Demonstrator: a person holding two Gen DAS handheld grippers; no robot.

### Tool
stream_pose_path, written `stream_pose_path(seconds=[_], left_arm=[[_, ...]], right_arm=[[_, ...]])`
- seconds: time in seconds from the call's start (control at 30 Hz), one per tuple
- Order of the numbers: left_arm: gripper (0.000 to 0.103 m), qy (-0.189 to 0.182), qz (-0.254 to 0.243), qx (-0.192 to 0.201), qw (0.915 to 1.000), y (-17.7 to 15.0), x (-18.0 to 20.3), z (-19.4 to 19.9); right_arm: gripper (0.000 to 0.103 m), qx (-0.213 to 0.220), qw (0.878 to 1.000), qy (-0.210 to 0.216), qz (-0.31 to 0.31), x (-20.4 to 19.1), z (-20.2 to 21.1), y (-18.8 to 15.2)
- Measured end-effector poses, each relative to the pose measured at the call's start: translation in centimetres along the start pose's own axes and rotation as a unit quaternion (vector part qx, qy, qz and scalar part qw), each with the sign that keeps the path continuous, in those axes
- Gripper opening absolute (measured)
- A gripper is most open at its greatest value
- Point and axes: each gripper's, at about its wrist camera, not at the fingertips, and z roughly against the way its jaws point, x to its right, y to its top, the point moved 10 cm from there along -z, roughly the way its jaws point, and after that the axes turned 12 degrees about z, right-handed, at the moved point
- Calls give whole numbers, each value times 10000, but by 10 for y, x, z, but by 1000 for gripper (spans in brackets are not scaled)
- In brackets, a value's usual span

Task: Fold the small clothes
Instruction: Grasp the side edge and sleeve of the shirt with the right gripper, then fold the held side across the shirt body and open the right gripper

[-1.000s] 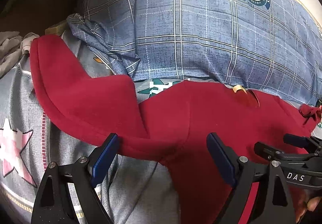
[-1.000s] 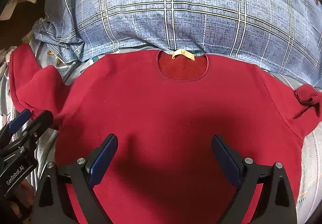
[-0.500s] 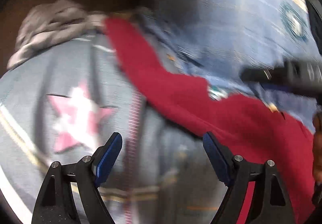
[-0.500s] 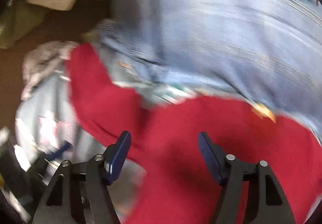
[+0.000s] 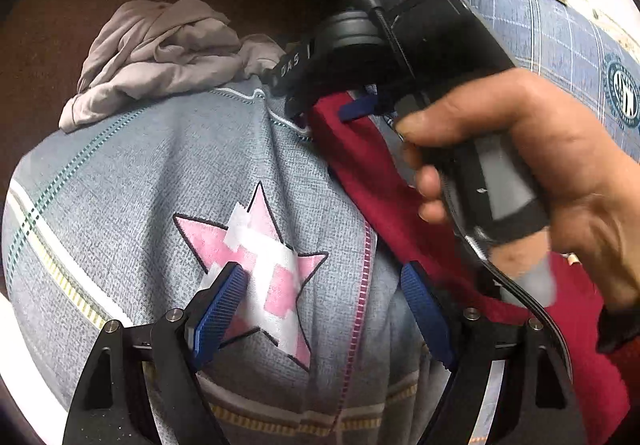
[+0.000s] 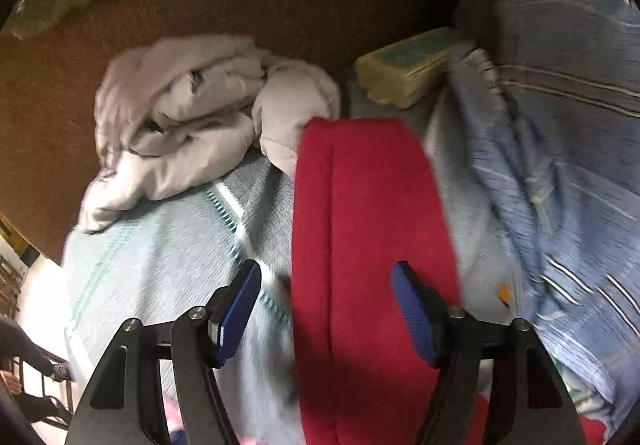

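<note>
A small red sweater (image 5: 372, 181) lies on a grey bed cover; its left sleeve (image 6: 360, 205) stretches away toward the cover's far edge. My right gripper (image 6: 326, 309) is open and straddles the sleeve low down, its fingers on either side of the red cloth. In the left wrist view the right gripper (image 5: 336, 111) shows from the side over the sleeve's end, held by a hand (image 5: 532, 165). My left gripper (image 5: 324, 313) is open and empty above the pink star (image 5: 260, 257) on the cover, left of the sweater.
A crumpled pale grey garment (image 6: 192, 125) lies just beyond the sleeve's end, also in the left wrist view (image 5: 160, 53). A blue checked pillow (image 5: 568, 41) lies to the right. A yellowish packet (image 6: 408, 69) sits by the pillow. Brown floor lies past the bed edge.
Both grippers swung left, off the sweater's body. The right gripper now straddles the left sleeve. The left gripper now hovers over the star on the cover.
</note>
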Motion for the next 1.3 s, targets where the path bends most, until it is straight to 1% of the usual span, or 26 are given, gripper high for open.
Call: stream_pose_path(seconds=[0.03,0.07,0.1,0.2,0.23,0.37,0.47,0.5,0.53,0.57,0.63,0.67,0.73,0.77,0.8,0.83,0.87,0.9,0.97,1.0,1.03,1.07,1.1,1.17,1.23,1.3], left_arm=[[80,-14,-2,6,10000,0,1,1],[80,-48,34,10,10000,1,1,2],[80,-83,105,19,9999,1,1,4],[81,-92,266,104,9995,4,-3,7],[81,-86,270,130,9995,5,-3,7],[81,-26,116,230,9997,3,3,10],[81,-82,105,227,9997,-2,12,16],[81,-89,102,242,9996,-3,15,16],[81,-83,84,248,9996,-3,18,16],[81,-89,37,224,9997,-6,23,15],[81,-136,-33,171,9998,-8,31,12],[81,-156,-69,164,9997,-10,36,12],[81,-250,-130,147,9995,-14,47,13],[81,-336,-144,91,9993,-16,54,11],[81,-464,-142,-21,9988,-20,61,8],[81,-593,-148,-148,9980,-25,69,5],[81,-706,-155,-248,9971,-28,75,3],[81,-860,-174,-346,9955,-32,84,2],[81,-1056,-280,-370,9933,-35,102,2],[81,-1138,-351,-377,9922,-35,109,0],[81,-1247,-455,-418,9903,-37,118,0],[81,-1354,-603,-488,9878,-40,130,-2],[81,-1372,-683,-507,9869,-41,135,-5],[81,-1373,-848,-608,9850,-45,145,-13],[81,-1357,-1016,-811,9822,-54,155,-27],[81,-1215,-1147,-1016,9807,-64,160,-44]], right_arm=[[53,-35,9999,-125,-62,4,-5,-1],[35,117,9995,-100,-282,9,-2,0],[10,76,9991,-117,-392,14,0,-2],[8,202,9977,-141,-627,33,24,-14],[7,243,9974,-240,-630,38,37,-19],[7,670,9922,-523,-906,66,118,-60],[7,936,9824,-918,-1332,98,188,-110],[8,1006,9780,-1076,-1479,109,210,-127],[8,1054,9713,-1362,-1641,123,238,-155],[8,1057,9668,-1544,-1740,132,250,-167],[8,948,9523,-1941,-2157,157,284,-220],[8,892,9473,-2030,-2311,164,290,-235],[8,650,9288,-2446,-2709,188,304,-293],[8,520,9219,-2602,-2824,195,305,-308],[8,318,9124,-2788,-2981,204,304,-336],[8,183,9069,-2855,-3093,211,304,-356],[8,20,9017,-2802,-3293,217,299,-378],[12,-52,8991,-2676,-3465,219,294,-392],[22,34,8918,-2531,-3750,217,299,-408],[37,184,8880,-2511,-3848,216,306,-412],[45,373,8826,-2533,-3943,214,317,-416],[58,474,8774,-2600,-4004,214,327,-420],[61,548,8705,-2696,-4081,216,337,-426],[61,597,8629,-2774,-4183,224,352,-436],[61,518,8613,-2793,-4212,234,356,-439],[60,262,8611,-2903,-4166,242,352,-444]])
